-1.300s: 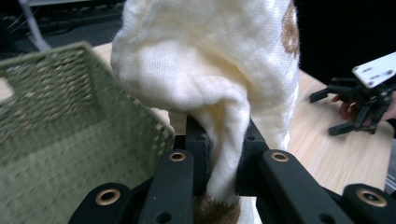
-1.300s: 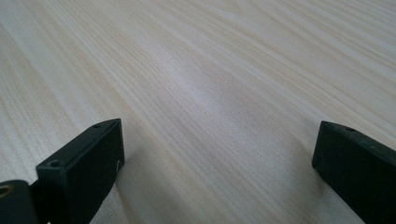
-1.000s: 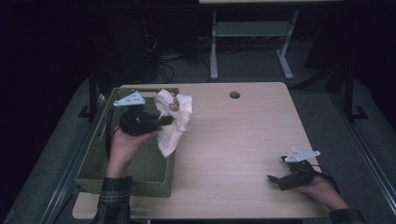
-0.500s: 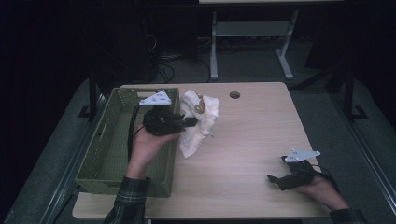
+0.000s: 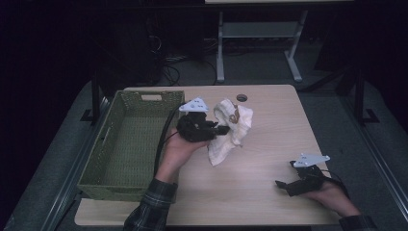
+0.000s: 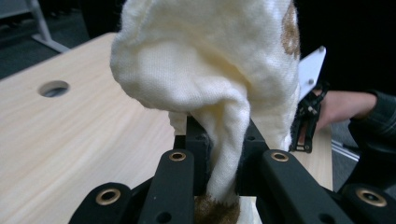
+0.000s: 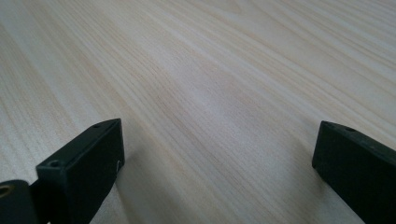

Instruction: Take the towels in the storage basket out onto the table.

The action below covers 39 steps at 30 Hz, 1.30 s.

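L gripper (image 5: 222, 130) was clamped on a cream knit cloth (image 5: 232, 131) w/ brown patches, held up off the wooden table (image 5: 269, 159) approx. mid-table, just right of the green woven basket (image 5: 126, 144). In the high view the cloth hung from the jaws at about 3 o'clock of the L hand (image 5: 180, 149), its lower corner drooping toward 6 o'clock, close to the tabletop; couldn't tell if it touched. In the left gripper view the cloth (image 6: 219, 79) bulged up ahead of the jaws, w/ a narrow pinched fold running down between the two black pads, both pressing on it, and a brown fuzzy bit at the very bottom betw. them. Round cable hole (image 5: 241, 97) sat at 12 o'clock of the cloth, near the table's far edge. Grey three-cornered plate rode on top of the L gripper; its cable trailed back over the basket's rim.

R gripper (image 5: 284, 185) lay low at the table's near-right corner, approx. 4 o'clock of the cloth and well apart from it, R hand (image 5: 332, 195) behind it. In the right gripper view its jaws stood wide apart, bare wood grain betw. them. Plaid sleeve (image 5: 151, 209) showed at the near edge, at 6 o'clock of the L hand.
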Each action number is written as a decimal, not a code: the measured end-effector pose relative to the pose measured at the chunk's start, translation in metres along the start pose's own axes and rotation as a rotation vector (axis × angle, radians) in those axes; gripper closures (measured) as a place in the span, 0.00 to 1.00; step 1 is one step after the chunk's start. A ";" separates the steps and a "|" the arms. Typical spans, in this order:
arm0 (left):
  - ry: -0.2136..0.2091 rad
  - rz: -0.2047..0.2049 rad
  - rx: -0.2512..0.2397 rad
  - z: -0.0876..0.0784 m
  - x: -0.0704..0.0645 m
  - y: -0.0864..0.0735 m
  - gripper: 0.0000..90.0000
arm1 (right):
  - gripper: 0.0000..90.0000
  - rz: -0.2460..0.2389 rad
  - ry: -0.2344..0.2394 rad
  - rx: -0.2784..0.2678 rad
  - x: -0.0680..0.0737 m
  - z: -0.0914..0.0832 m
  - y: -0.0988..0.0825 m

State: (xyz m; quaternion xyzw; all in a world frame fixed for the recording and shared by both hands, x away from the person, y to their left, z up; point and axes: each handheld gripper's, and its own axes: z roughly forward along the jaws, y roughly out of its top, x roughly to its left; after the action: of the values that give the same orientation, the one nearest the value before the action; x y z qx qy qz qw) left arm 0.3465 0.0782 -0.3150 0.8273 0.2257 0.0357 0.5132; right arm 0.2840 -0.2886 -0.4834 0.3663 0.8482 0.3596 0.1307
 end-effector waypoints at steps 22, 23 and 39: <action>0.011 0.048 0.095 0.067 -0.014 -0.030 0.88 | 0.02 -0.001 0.001 0.002 0.000 0.000 0.000; 0.014 0.048 0.103 0.070 -0.014 -0.032 0.88 | 0.02 -0.002 0.000 0.002 0.000 0.000 0.000; 0.037 0.084 0.175 0.116 -0.012 -0.072 0.87 | 0.02 -0.004 -0.001 0.003 0.000 0.000 0.000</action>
State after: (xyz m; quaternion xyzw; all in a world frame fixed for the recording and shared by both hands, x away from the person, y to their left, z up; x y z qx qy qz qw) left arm 0.3452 0.0030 -0.4298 0.8770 0.2024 0.0526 0.4326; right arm 0.2841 -0.2889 -0.4833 0.3649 0.8495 0.3578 0.1312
